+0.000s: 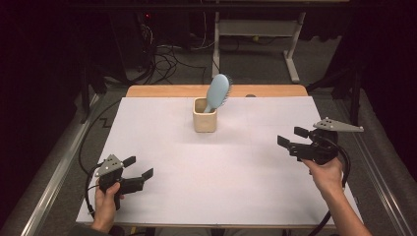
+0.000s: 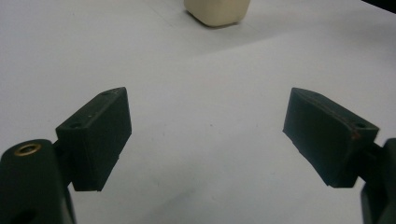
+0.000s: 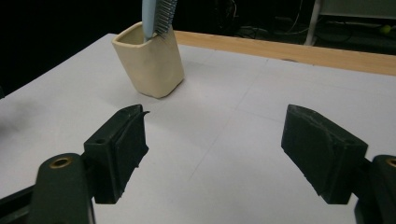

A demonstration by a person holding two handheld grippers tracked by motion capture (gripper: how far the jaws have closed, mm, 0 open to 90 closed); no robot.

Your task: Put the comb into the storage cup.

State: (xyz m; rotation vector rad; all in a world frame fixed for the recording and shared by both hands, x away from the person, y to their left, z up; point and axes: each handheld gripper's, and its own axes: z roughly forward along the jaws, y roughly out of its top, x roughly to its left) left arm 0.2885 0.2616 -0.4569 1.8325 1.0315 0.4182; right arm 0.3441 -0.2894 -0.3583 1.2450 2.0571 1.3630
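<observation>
Cream cup (image 1: pixel 204 116) upright mid-table on white sheet (image 1: pixel 162 147), pale blue hairbrush (image 1: pixel 218 91) standing inside, handle down, leaning toward the far edge. Left gripper (image 1: pixel 138 167) and right gripper (image 1: pixel 294 136) both well apart from cup, jaws spread, holding nothing. Likely either finished or not yet begun; next move, if any, a reach toward the brush. Wooden table edge (image 1: pixel 162 91) beyond; dark room, cables (image 1: pixel 169 56) on floor.

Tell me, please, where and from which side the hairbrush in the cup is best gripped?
Probably the blue brush head from above: it sticks out over the cream cup, leaning right, while the handle sits inside. Close the jaws across its narrow edges, not onto the bristles.
</observation>
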